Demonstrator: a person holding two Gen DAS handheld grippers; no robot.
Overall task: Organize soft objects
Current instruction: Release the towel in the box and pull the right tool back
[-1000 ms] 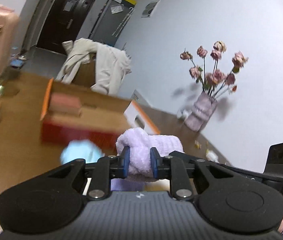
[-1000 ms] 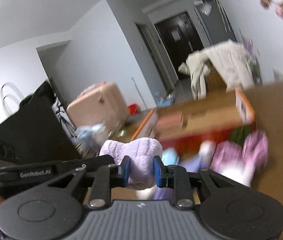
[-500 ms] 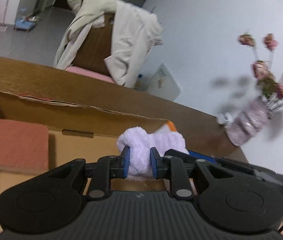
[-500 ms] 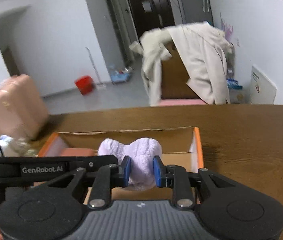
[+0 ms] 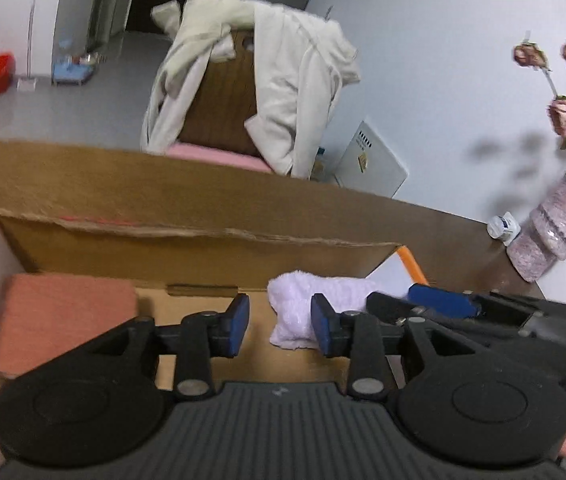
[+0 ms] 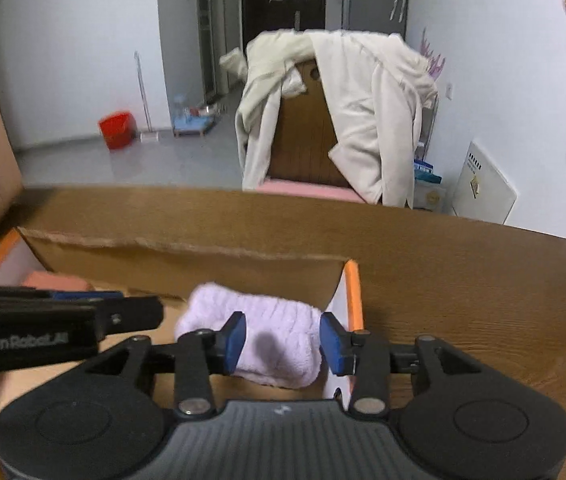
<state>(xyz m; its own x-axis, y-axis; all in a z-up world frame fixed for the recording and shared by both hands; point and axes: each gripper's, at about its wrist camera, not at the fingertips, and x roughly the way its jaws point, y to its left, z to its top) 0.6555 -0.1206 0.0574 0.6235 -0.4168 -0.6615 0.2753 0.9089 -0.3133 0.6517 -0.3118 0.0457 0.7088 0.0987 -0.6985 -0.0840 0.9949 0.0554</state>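
Fluffy lilac folded towel (image 6: 255,332) lies inside the open cardboard box with orange edges (image 6: 353,292), at its right end, close to the orange-edged wall; salmon-pink folded cloth (image 5: 63,320) sits at the box's left end, well apart from the towel; left gripper (image 5: 279,326) has just been opening, jaws spread, towel just beside its right pad (image 5: 321,330), no pinch visible; right gripper (image 6: 283,342) also just opening, jaws spread, towel between the pads, blue pads (image 6: 333,344) clear of it; box sits on the brown wooden table (image 6: 463,288); behind the table a wooden chair draped with a cream jacket (image 6: 371,120); pink vase of dried roses (image 5: 551,232) at the table's far right.
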